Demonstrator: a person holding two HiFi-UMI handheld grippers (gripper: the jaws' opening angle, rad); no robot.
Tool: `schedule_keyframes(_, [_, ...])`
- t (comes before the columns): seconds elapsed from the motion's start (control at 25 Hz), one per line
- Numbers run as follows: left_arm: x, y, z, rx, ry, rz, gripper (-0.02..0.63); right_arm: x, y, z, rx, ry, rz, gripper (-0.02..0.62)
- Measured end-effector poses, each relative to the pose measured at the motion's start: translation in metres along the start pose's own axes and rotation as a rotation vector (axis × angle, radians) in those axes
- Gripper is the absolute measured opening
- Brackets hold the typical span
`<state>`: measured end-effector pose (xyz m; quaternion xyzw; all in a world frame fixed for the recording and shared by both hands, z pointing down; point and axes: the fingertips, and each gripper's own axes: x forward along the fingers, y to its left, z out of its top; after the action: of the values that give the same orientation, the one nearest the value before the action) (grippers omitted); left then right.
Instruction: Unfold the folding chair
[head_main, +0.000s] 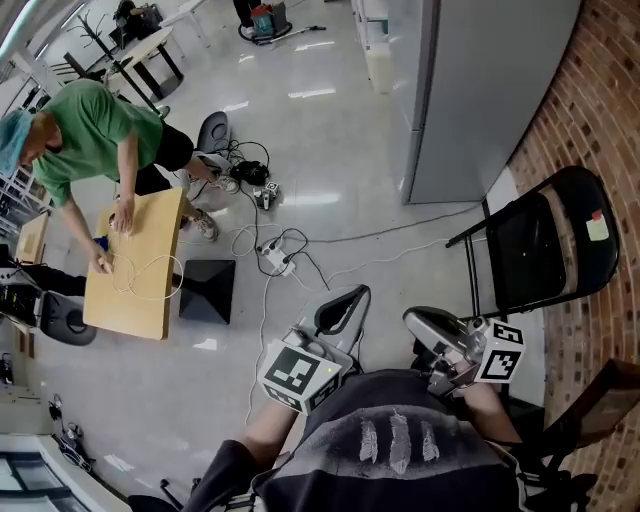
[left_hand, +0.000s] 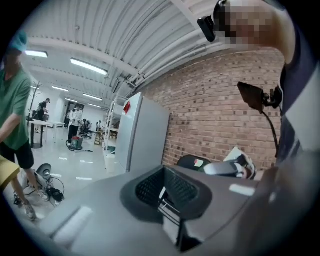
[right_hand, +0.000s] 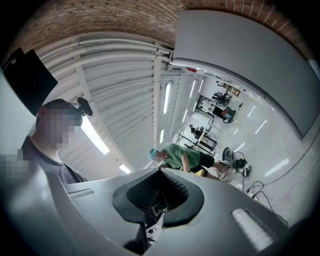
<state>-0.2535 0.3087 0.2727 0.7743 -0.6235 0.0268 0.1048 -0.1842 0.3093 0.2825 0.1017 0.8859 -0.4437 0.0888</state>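
A black folding chair (head_main: 545, 245) stands at the right against the brick wall (head_main: 610, 110), a small yellow and pink note on its back. Both grippers are held close to my body, apart from the chair and to its lower left. My left gripper (head_main: 340, 310) is shut and holds nothing; in the left gripper view its jaws (left_hand: 167, 192) meet, and the chair's top (left_hand: 192, 162) shows beyond them. My right gripper (head_main: 430, 330) is also shut and empty; in the right gripper view its jaws (right_hand: 157, 197) point upward toward the ceiling.
A grey cabinet (head_main: 480, 90) stands behind the chair. Cables and a power strip (head_main: 275, 258) lie on the floor ahead, beside a black box (head_main: 207, 290). A person in a green shirt (head_main: 90, 135) leans over a wooden table (head_main: 135, 265) at the left. Another dark chair frame (head_main: 590, 410) sits at the lower right.
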Motion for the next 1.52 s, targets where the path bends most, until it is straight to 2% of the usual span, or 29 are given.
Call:
schedule_keyframes(0.12, [0.038, -0.043, 0.003, -0.011, 0.028, -0.04, 0.002, -0.045, -0.007, 0.023, -0.001, -0.033, 0.016, 0.0])
schedule_keyframes(0.36, [0.098, -0.107, 0.005, -0.015, 0.094, -0.028, 0.002, -0.117, -0.019, 0.05, 0.029, -0.029, 0.048, 0.0])
schedule_keyframes(0.52, [0.112, -0.121, 0.01, 0.028, 0.118, 0.019, 0.002, -0.134, -0.028, 0.062, 0.041, 0.001, 0.073, 0.0])
schedule_keyframes(0.64, [0.119, -0.129, 0.005, 0.028, 0.141, 0.044, 0.002, -0.143, -0.028, 0.069, 0.025, 0.031, 0.093, 0.0])
schedule_keyframes(0.92, [0.147, -0.14, 0.004, 0.044, 0.163, 0.017, 0.002, -0.165, -0.043, 0.085, 0.011, 0.012, 0.059, 0.0])
schedule_keyframes(1.12, [0.167, -0.127, -0.002, 0.002, 0.163, -0.038, 0.002, -0.166, -0.052, 0.092, -0.019, -0.004, -0.009, 0.0])
schedule_keyframes(1.28, [0.196, -0.115, -0.005, -0.03, 0.145, -0.101, 0.002, -0.179, -0.063, 0.103, -0.066, 0.001, -0.12, 0.0])
schedule_keyframes(1.4, [0.21, -0.096, 0.0, -0.021, 0.106, -0.118, 0.002, -0.191, -0.084, 0.108, -0.024, -0.02, -0.203, 0.0])
schedule_keyframes(1.52, [0.216, -0.061, -0.003, -0.025, 0.084, -0.12, 0.002, -0.178, -0.107, 0.113, -0.008, -0.008, -0.274, 0.0])
